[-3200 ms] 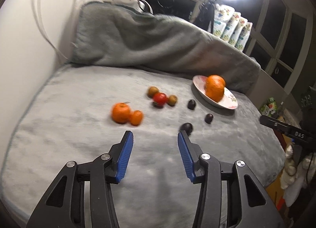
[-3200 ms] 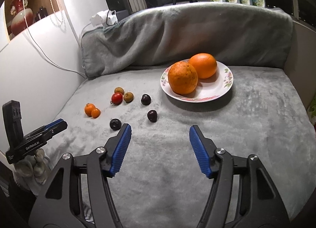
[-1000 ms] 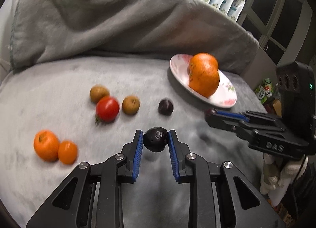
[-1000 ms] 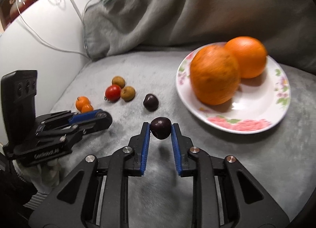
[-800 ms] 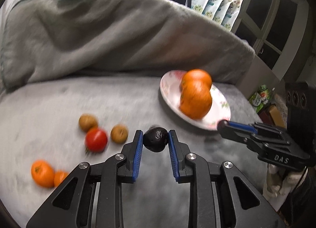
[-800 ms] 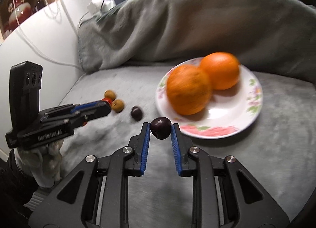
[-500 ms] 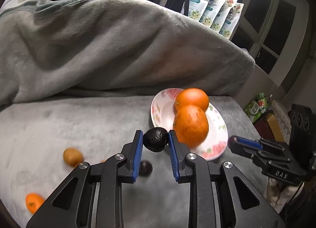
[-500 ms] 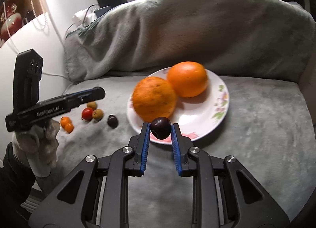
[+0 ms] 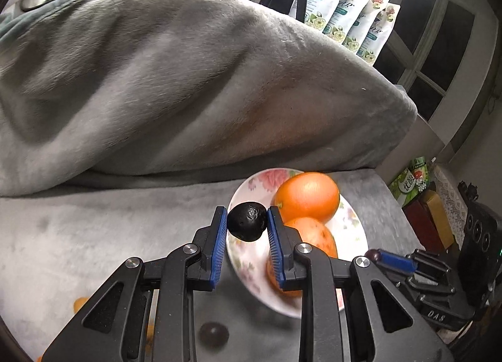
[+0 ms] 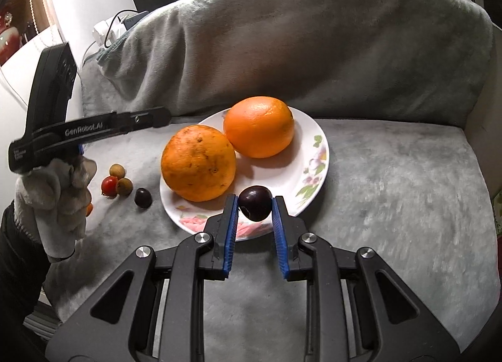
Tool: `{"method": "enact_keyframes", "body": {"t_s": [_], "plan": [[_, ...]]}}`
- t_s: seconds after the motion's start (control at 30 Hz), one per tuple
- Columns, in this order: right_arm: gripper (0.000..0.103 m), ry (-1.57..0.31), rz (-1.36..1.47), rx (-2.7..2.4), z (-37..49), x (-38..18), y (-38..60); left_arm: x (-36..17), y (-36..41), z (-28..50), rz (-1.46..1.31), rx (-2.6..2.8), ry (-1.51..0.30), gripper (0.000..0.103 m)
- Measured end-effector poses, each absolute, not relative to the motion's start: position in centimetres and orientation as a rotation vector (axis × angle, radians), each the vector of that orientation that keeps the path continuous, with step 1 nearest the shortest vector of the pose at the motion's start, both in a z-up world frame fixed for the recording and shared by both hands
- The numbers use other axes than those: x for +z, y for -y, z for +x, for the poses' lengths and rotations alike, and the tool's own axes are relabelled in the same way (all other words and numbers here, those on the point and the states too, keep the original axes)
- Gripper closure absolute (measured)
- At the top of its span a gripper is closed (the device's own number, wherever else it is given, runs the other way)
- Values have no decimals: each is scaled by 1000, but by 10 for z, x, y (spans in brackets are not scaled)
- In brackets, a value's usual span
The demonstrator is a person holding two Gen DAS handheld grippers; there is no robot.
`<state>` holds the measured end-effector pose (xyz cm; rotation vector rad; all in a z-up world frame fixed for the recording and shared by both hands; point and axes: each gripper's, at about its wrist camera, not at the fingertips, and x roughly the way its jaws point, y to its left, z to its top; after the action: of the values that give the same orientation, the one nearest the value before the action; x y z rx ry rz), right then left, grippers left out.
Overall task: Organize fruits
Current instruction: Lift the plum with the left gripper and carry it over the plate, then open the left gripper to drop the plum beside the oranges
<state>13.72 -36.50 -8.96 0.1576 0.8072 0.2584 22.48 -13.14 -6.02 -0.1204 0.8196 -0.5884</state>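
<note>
L gripper (image 9: 247, 225) pinches dark fruit (image 9: 247, 225), R gripper (image 10: 254, 203) pinches plum (image 10: 254, 203); both over plate (image 10: 317, 155); next: lower onto bare spots beside oranges (image 10: 198, 167), then release.

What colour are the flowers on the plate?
Mostly pink, with green leaves, on the white plate; the right wrist view shows them best.

1. "GenRobot.AI" stands in pale letters along the side of the left gripper (image 10: 157, 117), seen from the right wrist view
2. "DAS" stands in pale letters on the black body of the right gripper (image 9: 373, 255), low at the right of the left wrist view
3. The white pouches (image 9: 351, 17) behind the grey blanket carry teal labels and flower prints, but their lettering is too small to make out
4. The green package (image 9: 411, 180) at the right edge bears Chinese characters that I cannot read
</note>
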Motion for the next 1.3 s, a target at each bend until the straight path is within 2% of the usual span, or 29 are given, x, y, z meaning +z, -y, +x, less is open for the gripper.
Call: {"method": "enact_keyframes", "body": {"t_s": [0.93,1.07,1.13,1.2,1.3], "plan": [[80,-797,106,270,150,-95,352,-55,163,238,-71,-625,-821,77],[79,-795,104,267,150,-95,352,-52,162,237,-69,-632,-811,65],[72,-795,106,270,150,-95,352,-49,162,236,-67,-633,-805,59],[51,-782,106,267,149,-94,352,-48,162,235,-66,-632,-799,54],[49,-762,102,270,146,-90,350,-47,162,235,-69,-629,-797,52]]}}
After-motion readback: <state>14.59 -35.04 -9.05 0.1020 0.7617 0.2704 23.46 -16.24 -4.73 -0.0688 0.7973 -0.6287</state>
